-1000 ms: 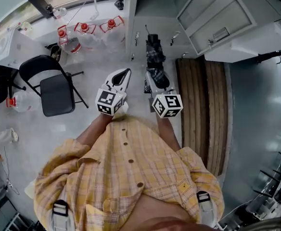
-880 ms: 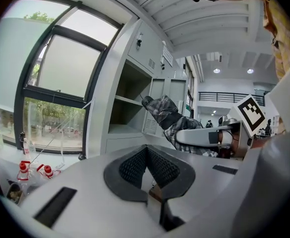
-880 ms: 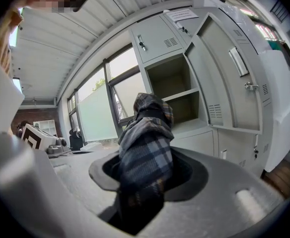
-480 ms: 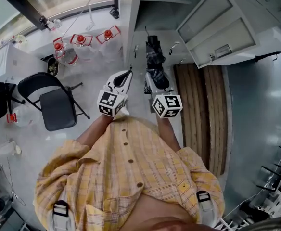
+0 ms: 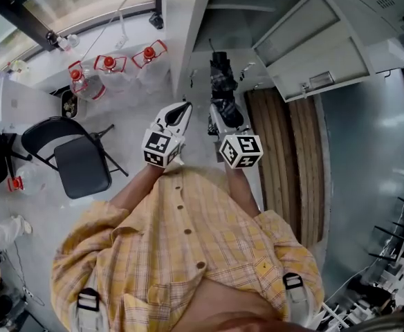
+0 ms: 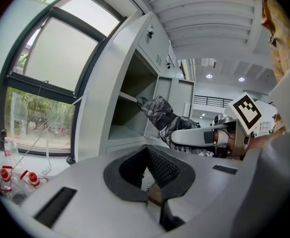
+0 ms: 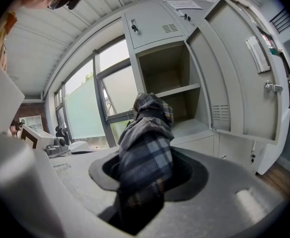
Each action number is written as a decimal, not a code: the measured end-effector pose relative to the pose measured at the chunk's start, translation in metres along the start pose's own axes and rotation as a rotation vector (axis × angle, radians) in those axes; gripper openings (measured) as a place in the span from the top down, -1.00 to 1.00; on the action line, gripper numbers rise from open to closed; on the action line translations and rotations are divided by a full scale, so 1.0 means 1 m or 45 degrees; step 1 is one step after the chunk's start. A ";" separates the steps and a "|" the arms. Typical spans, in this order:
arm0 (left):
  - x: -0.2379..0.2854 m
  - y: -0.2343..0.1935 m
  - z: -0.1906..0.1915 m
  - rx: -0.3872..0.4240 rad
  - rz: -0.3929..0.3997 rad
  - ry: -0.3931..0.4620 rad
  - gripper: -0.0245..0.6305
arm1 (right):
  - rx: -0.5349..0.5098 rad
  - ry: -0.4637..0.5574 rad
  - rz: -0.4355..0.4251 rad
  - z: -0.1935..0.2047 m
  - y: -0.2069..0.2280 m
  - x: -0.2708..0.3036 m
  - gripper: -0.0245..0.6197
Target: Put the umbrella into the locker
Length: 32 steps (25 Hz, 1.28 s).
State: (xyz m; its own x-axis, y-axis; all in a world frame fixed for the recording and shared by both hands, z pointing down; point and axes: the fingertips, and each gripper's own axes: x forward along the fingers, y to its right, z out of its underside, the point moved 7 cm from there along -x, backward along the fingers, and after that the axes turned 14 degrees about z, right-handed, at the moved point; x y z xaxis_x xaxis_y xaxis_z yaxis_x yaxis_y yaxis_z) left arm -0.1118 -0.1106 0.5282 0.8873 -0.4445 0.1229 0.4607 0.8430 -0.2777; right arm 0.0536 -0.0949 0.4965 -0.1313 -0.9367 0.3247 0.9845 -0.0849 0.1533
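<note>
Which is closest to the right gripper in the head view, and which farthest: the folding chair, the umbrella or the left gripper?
1. The umbrella, held in the right gripper's jaws.
2. The left gripper, just beside it, leftward.
3. The folding chair, far left on the floor.

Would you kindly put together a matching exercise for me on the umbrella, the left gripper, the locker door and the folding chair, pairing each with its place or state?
Things:
1. umbrella
2. left gripper
3. locker door
4. folding chair

Place or state:
A. swung open
B. standing on the floor at the person's left
C. jaws together, nothing between them
D. clamped in the right gripper, pointing toward the locker

Pairs: 1-D, 2-C, 3-A, 4-B
</note>
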 end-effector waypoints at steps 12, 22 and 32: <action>0.013 -0.015 0.006 -0.045 0.004 0.003 0.91 | 0.014 -0.032 0.002 -0.001 0.004 0.016 0.33; 0.049 -0.033 -0.012 -0.003 -0.054 0.016 0.91 | -0.001 -0.022 -0.048 -0.013 0.032 0.047 0.33; 0.090 -0.044 -0.034 0.065 -0.073 0.040 0.91 | -0.029 -0.029 -0.079 -0.027 0.059 0.085 0.33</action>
State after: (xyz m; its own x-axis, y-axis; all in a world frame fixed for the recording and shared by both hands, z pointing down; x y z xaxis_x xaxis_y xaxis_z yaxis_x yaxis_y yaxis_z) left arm -0.0530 -0.1980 0.5194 0.8590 -0.5007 0.1073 0.5116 0.8300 -0.2222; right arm 0.1035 -0.1885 0.5081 -0.1946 -0.9213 0.3366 0.9767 -0.1505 0.1530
